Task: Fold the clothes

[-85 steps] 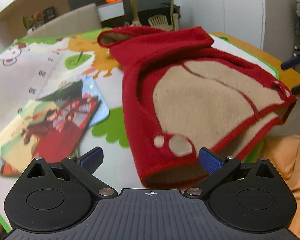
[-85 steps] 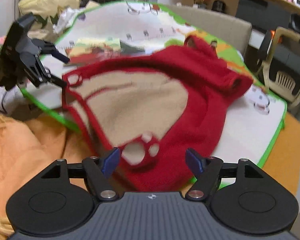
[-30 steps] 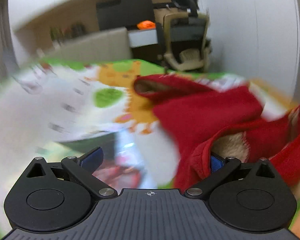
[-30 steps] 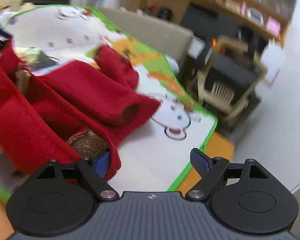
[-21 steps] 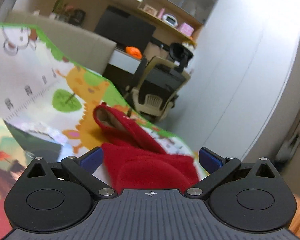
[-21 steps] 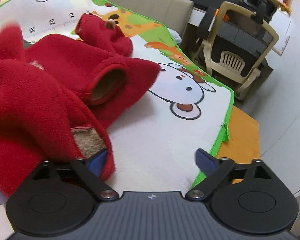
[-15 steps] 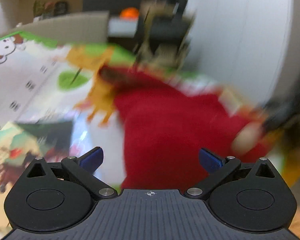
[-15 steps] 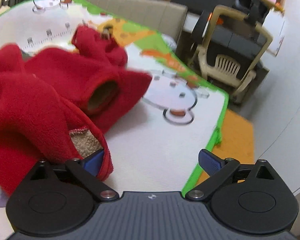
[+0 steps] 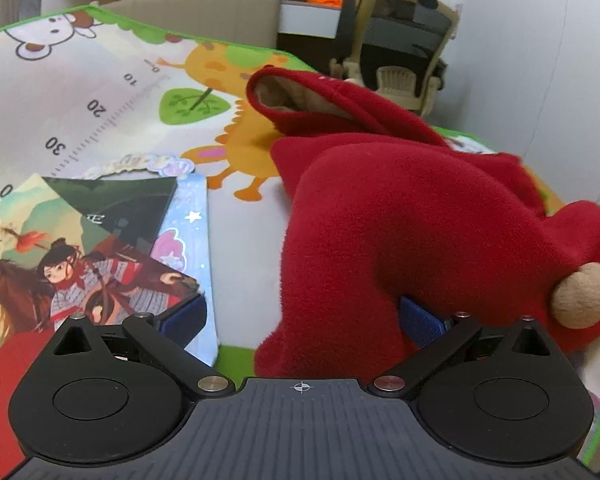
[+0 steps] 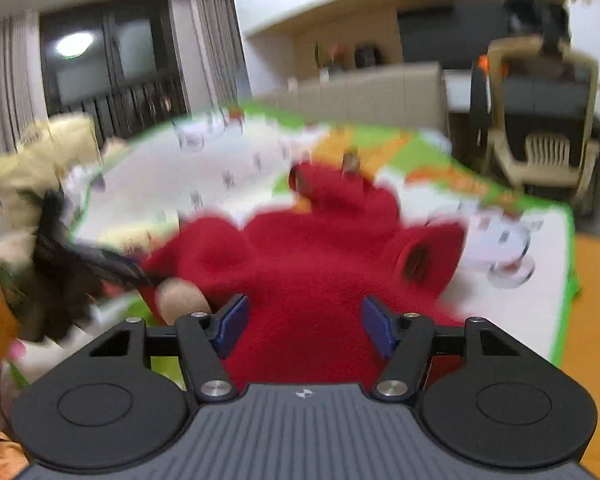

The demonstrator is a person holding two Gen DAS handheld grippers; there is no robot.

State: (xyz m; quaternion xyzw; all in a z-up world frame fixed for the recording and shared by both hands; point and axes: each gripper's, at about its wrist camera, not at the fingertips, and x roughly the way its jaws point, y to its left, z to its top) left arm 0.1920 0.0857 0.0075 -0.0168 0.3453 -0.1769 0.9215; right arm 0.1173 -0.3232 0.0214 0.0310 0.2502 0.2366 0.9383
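A red fleece hooded jacket (image 9: 412, 216) lies bunched on a cartoon play mat (image 9: 100, 92), its red outer side up; the tan lining shows only inside the hood opening (image 9: 284, 98) at the far end. A tan pompom (image 9: 584, 294) sits on the near right edge of the heap. How the sleeves and front panels are arranged underneath cannot be made out.

The left gripper (image 9: 300, 320) has its fingers spread wide. Its right blue pad (image 9: 420, 322) is tucked against a fold of the fleece, the left pad (image 9: 182, 320) stands clear over a picture book (image 9: 100, 276), and nothing is pinched between them.

The right wrist view is heavily motion-blurred. The right gripper (image 10: 304, 326) is likewise spread open, with the jacket (image 10: 320, 264) lying between and beyond its pads; whether fabric touches them is unclear. A sleeve opening (image 10: 416, 260) faces this camera. At the left edge the other gripper (image 10: 60, 264) appears as a dark smear.

Beyond the mat stand a beige sofa back (image 9: 204, 12) and a desk chair (image 9: 404, 52).
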